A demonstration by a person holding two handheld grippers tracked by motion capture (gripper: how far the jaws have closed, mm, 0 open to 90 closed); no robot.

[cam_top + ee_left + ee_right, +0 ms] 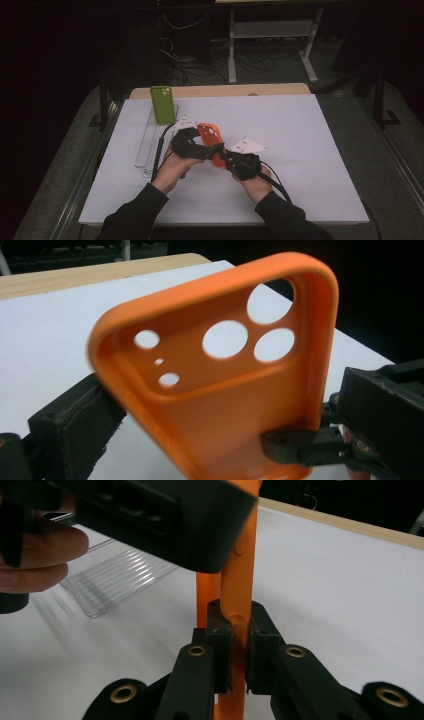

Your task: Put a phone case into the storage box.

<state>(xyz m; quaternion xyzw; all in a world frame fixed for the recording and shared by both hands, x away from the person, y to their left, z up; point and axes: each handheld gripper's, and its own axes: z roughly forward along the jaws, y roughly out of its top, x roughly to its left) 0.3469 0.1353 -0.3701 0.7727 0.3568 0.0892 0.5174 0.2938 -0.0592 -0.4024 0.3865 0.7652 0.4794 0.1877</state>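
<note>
So the orange phone case (pixel 212 141) is held up off the counter (pixel 310 150), between the two claws, roughly over the middle near the person's side. It's an empty shell with camera cutouts, so I'd guess it's very light and a bit bendy, probably silicone or soft plastic, with a matte skin that shouldn't be too slippery. The right claw (pixel 239 645) is pinched narrow on one long side wall of the case, pads pressing that thin rim from both sides, which looks like a decent spot since the rim is the stiffest part. The left claw (pixel 200 420) is straddling the case across its width: one pad sits against the left edge, but the other jaw is out of frame, so I honestly can't tell if it's actually squeezing. Squeezing across the width would likely just bow the shell, so edge grips near a corner seem smarter to me. Not fragile, just floppy. A green phone (pixel 163 104) stands propped in a clear tray (pixel 145 145) off to the left, well apart.
</note>
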